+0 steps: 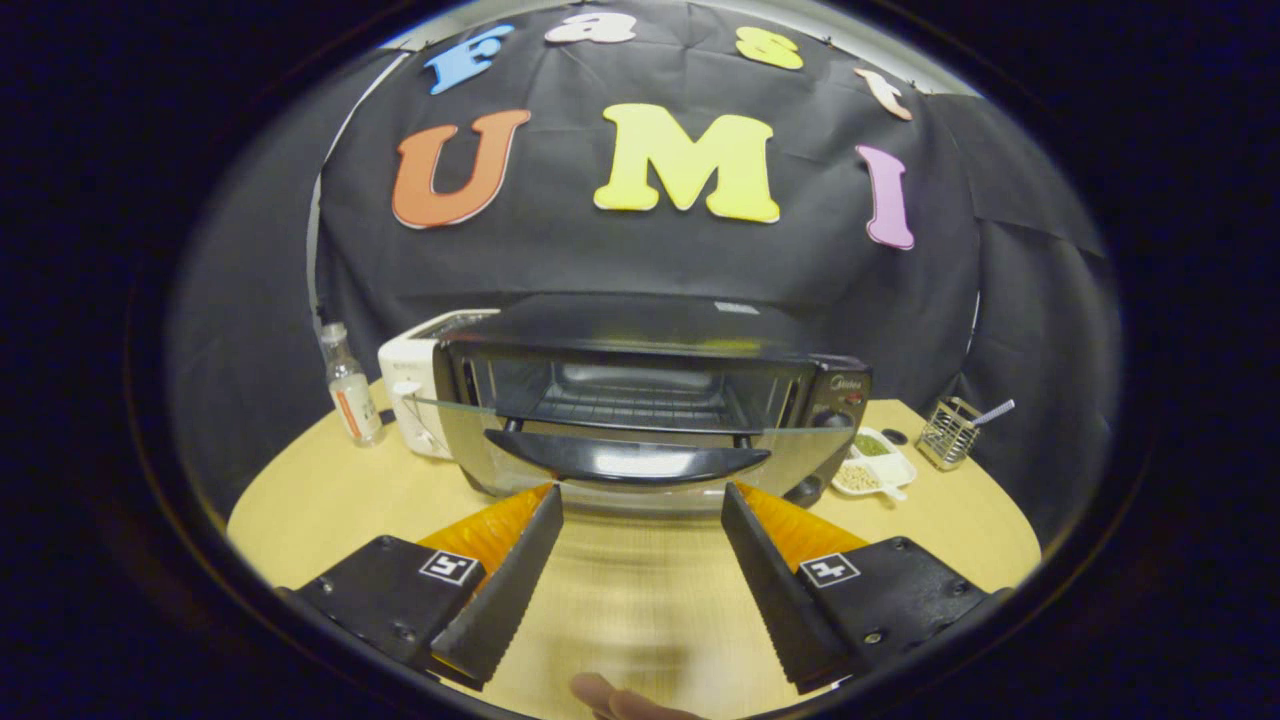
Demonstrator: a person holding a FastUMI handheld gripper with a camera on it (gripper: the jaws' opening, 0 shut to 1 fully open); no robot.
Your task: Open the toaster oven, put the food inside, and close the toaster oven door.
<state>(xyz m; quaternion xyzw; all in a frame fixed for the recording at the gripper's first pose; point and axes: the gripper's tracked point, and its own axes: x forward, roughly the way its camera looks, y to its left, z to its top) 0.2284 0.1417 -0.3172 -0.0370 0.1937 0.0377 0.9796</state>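
Black toaster oven [640, 400] is seen on the light wooden table [330, 490], straight ahead of the gripper [642, 505]. Its glass door [620, 445] is swung down part-way, tilted, not flat; the black door handle [625, 462] sits just ahead of the fingertips. Inside, a wire rack [630, 405] is visible through the opening. Gripper is released: fingers [505, 580] spread wide, nothing held between them, bare table seen in the gap. Fingertips are close to the door's lower edge; contact cannot be told. Control knobs [835, 418] are on the oven's right panel. A white appliance [415, 385] stands touching or just beside the oven's left side, a small clear bottle [350, 385] further left. A white divided dish [875, 462] with food portions is placed just right of the oven, a wire holder [945, 432] with a utensil beyond it. A fingertip of a person's hand [620, 700] is caught below the fingers.
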